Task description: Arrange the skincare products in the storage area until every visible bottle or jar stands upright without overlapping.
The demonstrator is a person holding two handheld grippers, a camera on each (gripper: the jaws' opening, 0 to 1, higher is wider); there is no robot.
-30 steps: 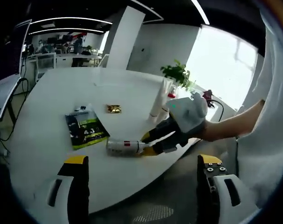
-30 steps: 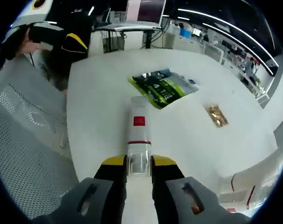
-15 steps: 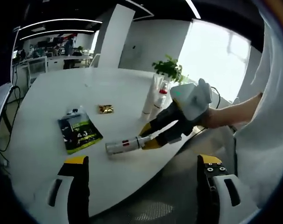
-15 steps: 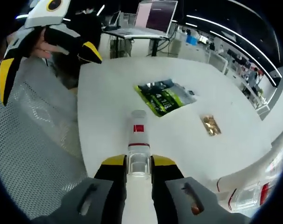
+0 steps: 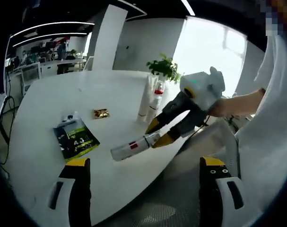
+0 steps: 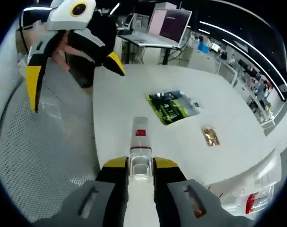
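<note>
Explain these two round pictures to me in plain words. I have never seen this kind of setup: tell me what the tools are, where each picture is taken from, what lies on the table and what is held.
There is no robot here. A person holds a two-jaw tool in each hand, and a fisheye camera rides on each one, looking forward along its jaws.

In the left gripper view, the left tool rises from the bottom edge with its jaws wide apart and nothing between them. Ahead of it is the right tool, gripping a white tube with a red label by one end; the tube is tilted with its far end low, near the white table.

The right gripper view looks along that tube, clamped between yellow-tipped jaws.

On the table lie a green packet and a small gold wrapper. Two more white bottles stand upright by a plant.
</note>
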